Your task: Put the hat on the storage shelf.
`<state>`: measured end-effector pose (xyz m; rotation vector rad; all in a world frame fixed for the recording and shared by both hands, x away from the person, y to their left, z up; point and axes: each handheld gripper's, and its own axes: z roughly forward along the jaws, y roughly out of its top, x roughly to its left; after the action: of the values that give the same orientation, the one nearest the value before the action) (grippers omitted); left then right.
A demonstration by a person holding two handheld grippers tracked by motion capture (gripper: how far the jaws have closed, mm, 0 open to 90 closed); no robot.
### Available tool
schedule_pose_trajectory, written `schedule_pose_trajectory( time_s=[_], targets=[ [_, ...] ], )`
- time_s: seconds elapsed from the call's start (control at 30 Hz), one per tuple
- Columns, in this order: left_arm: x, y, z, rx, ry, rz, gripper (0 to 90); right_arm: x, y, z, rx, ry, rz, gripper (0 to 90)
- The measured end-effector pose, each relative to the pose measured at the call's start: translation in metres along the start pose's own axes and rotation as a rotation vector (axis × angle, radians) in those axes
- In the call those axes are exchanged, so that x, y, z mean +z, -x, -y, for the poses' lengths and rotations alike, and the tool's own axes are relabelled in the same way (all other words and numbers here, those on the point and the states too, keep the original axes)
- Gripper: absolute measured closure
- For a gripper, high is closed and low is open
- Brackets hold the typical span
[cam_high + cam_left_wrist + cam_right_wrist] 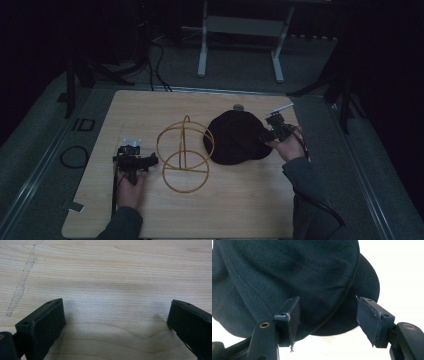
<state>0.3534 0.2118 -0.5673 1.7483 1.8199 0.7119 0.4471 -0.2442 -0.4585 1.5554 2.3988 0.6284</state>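
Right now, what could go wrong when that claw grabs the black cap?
The right gripper has open jaws at the black cap's brim edge, so it might pinch only a little cloth and slip. Dragging the cap could also bump the yellow wire stand right beside it and tip it.

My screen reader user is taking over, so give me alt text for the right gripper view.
The right gripper has its two black jaws open on either side of the edge of a black cap, where crown meets brim, not yet pressing on it. A strip of pale wooden table shows beneath the cap.
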Motion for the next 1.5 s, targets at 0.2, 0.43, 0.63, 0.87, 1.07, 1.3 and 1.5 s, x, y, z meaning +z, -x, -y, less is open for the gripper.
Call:
schedule_pose_trajectory(
  time_s=[0.2, 0.43, 0.63, 0.87, 1.07, 1.3, 1.5],
  targets=[
    [0.000, 0.000, 0.000, 0.000, 0.001, 0.000, 1.2, 0.012, 0.003, -0.011, 0.054, -0.017, -0.025, 36.9],
    [0.000, 0.000, 0.000, 0.000, 0.002, 0.001, 1.2, 0.028, 0.008, -0.018, 0.113, -0.056, -0.045, 36.9],
    [0.000, 0.000, 0.000, 0.001, 0.002, 0.002, 1.2, 0.036, 0.008, -0.026, 0.170, -0.094, -0.052, 37.0],
    [0.000, 0.001, 0.000, 0.001, 0.002, 0.003, 1.2, 0.045, 0.008, -0.034, 0.233, -0.138, -0.028, 36.8],
    [0.000, 0.001, 0.000, 0.001, 0.002, 0.002, 1.2, 0.050, 0.009, -0.038, 0.287, -0.168, -0.006, 42.6],
    [0.000, 0.001, 0.000, -0.001, 0.003, 0.003, 1.2, 0.050, 0.012, -0.040, 0.303, -0.196, 0.032, 59.0],
    [0.001, 0.001, 0.000, -0.001, 0.004, 0.003, 1.2, 0.052, 0.010, -0.042, 0.274, -0.219, 0.068, 65.9]
  ],
)
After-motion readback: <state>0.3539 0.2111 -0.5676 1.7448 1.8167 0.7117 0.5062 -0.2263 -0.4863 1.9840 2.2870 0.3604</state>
